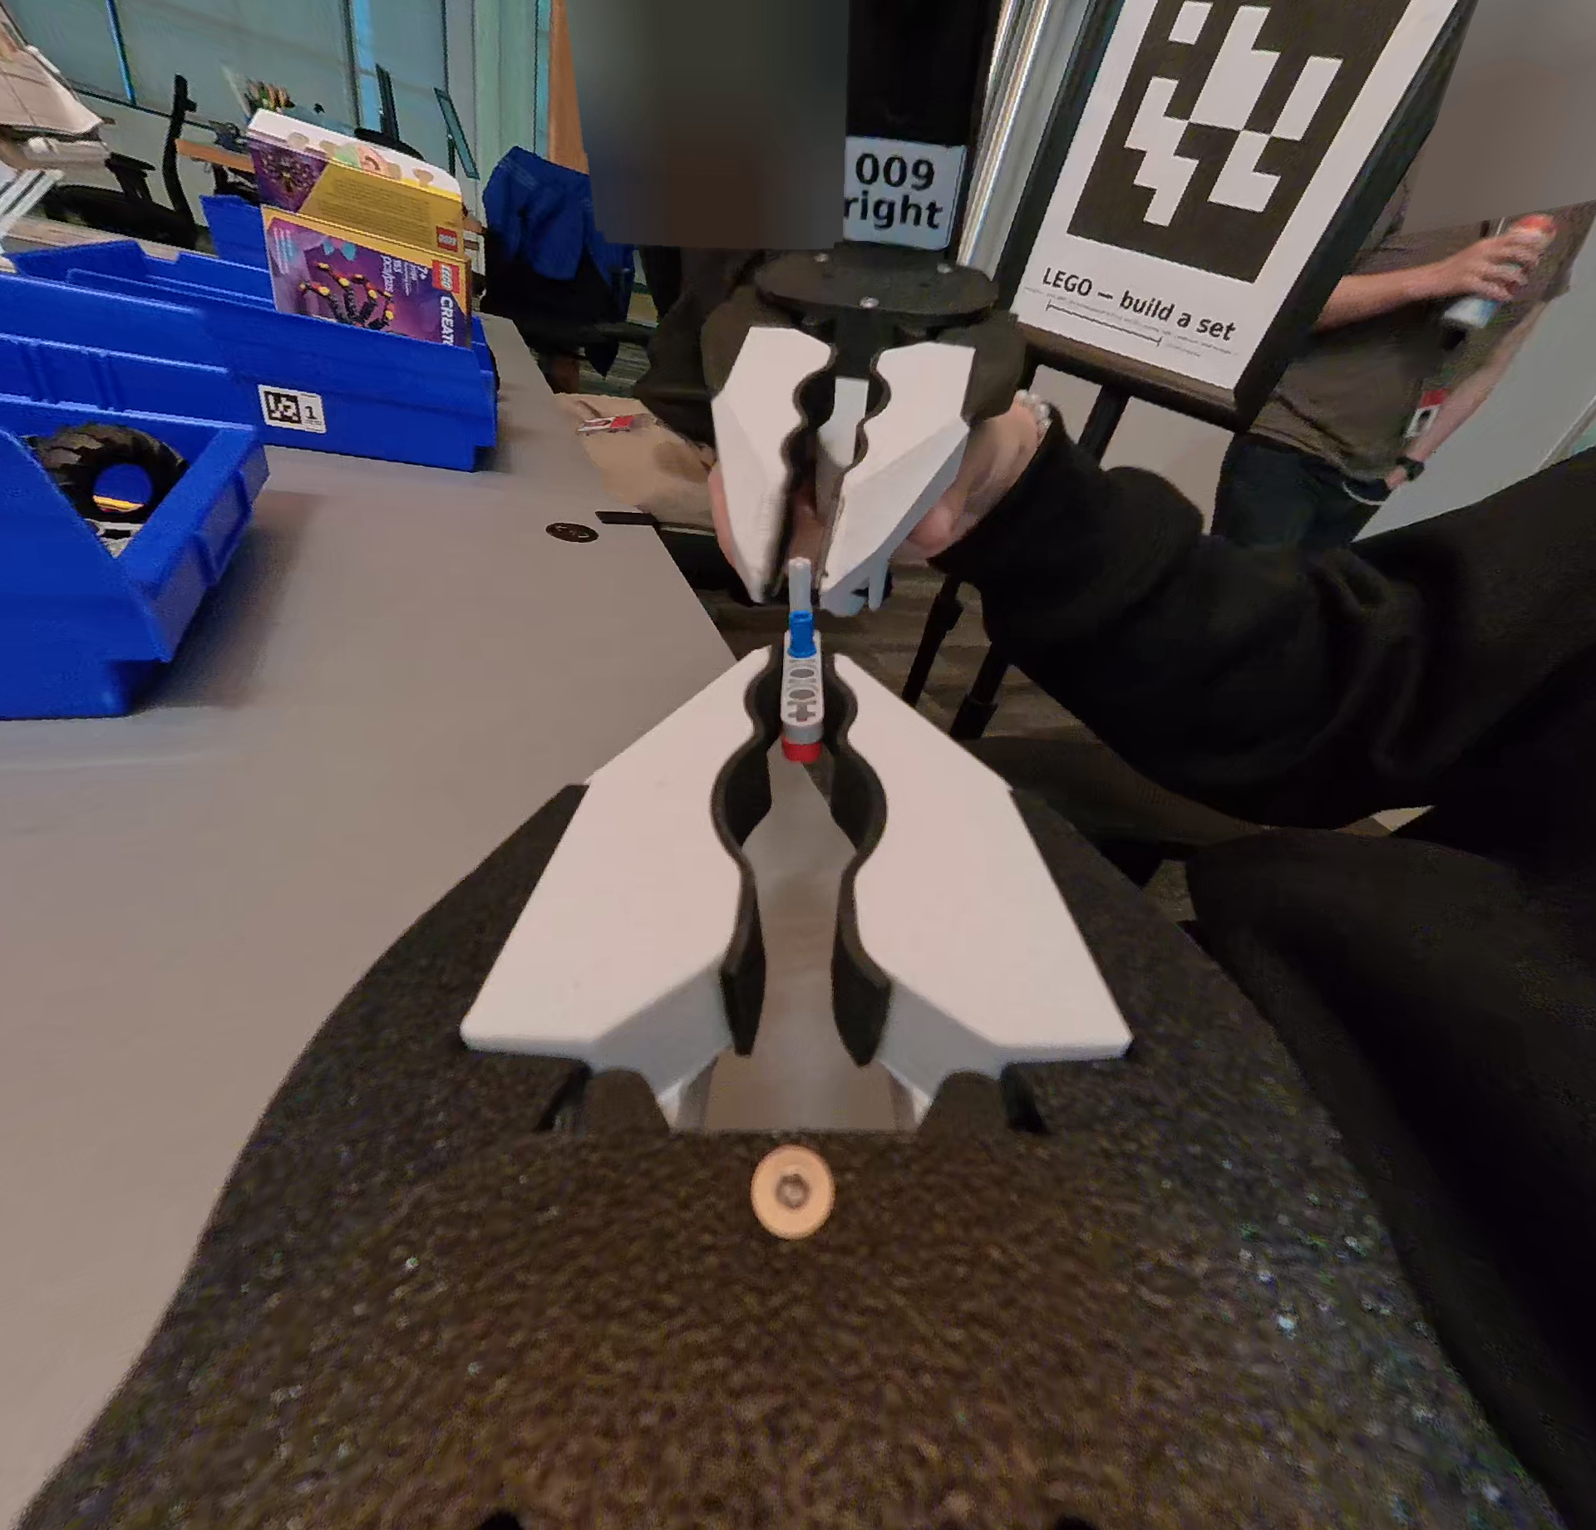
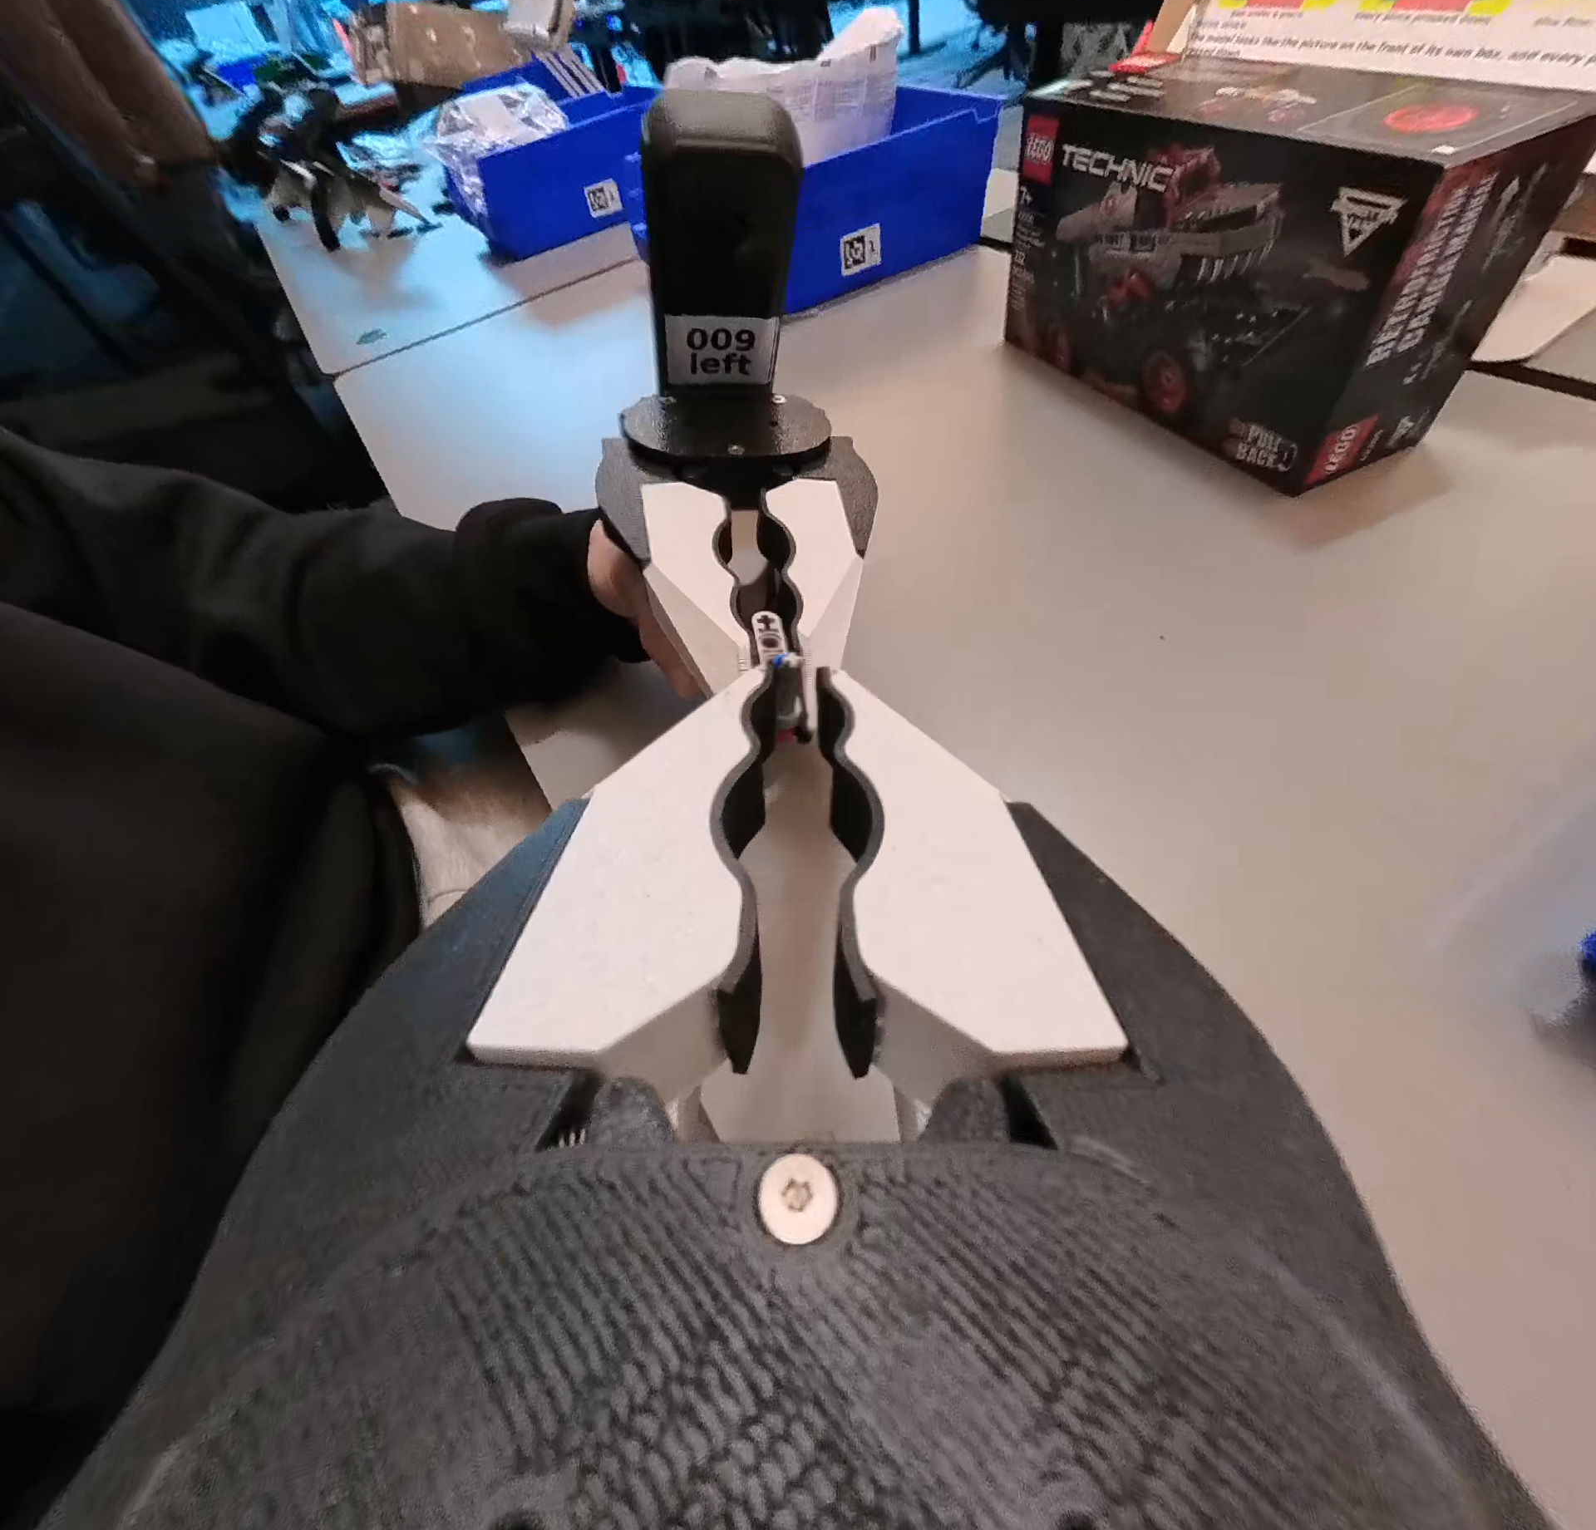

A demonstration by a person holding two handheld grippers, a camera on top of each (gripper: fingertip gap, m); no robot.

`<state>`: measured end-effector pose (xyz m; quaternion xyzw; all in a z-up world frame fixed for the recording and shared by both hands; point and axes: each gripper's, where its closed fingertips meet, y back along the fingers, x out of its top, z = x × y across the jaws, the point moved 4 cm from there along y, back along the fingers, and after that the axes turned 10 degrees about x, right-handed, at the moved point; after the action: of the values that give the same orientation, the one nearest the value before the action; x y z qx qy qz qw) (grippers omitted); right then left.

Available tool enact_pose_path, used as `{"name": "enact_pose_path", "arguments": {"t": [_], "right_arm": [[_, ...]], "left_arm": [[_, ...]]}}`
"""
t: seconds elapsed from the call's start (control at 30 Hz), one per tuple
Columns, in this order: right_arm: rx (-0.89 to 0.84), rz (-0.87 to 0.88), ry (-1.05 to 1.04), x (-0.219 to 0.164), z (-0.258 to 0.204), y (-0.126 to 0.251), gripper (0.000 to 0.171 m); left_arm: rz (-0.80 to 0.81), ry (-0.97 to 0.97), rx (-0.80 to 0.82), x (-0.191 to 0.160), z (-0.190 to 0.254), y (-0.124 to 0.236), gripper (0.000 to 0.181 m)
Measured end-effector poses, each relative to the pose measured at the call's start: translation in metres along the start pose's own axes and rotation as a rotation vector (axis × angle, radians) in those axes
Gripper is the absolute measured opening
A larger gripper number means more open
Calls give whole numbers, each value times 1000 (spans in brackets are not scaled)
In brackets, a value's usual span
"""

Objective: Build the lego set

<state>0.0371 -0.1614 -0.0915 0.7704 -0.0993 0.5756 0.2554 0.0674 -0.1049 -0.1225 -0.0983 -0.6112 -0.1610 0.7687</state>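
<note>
The left gripper (image 1: pixel 801 668) is clenched on a small grey beam (image 1: pixel 801 694) with a red piece at its near end and a blue pin (image 1: pixel 800 632) at its far end. The right gripper (image 1: pixel 799 595) faces it and pinches a grey axle (image 1: pixel 800 582) just beyond the blue pin, above the table's (image 1: pixel 432 625) edge.

Farther off, the left wrist view shows a blue bin (image 1: pixel 104 608) holding a black tyre (image 1: pixel 108 470), then a bin with set boxes (image 1: pixel 371 236). Only the right wrist view shows the black set box (image 2: pixel 1278 280) and blue bins (image 2: pixel 864 193) with plastic bags.
</note>
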Motion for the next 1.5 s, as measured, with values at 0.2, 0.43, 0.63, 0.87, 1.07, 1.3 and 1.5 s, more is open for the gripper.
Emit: {"name": "enact_pose_path", "arguments": {"t": [0.2, 0.43, 0.63, 0.87, 1.07, 1.3, 1.5], "right_arm": [[12, 118, -71, 2, 1, -3, 3], [-22, 214, -97, 4, 0, -9, 3], [-57, 159, -79, -3, 3, -12, 3], [-156, 105, -18, -8, 5, -11, 2], [-141, -15, 33, -3, 2, -11, 1], [-208, 464, -7, 55, 15, 59, 0], [-113, 114, 81, 35, 8, 52, 0]], "left_arm": [[56, 26, -16, 3, -1, 4, 5], [59, 6, 7, 3, -1, 2, 4], [28, 32, 13, -2, -4, 0, 5], [-32, 1, 85, -5, -11, -1, 5], [-51, -20, 71, -5, -8, 0, 6], [-308, -119, 134, -41, -12, 4, 6], [-36, 31, 121, -11, -8, 18, 5]]}}
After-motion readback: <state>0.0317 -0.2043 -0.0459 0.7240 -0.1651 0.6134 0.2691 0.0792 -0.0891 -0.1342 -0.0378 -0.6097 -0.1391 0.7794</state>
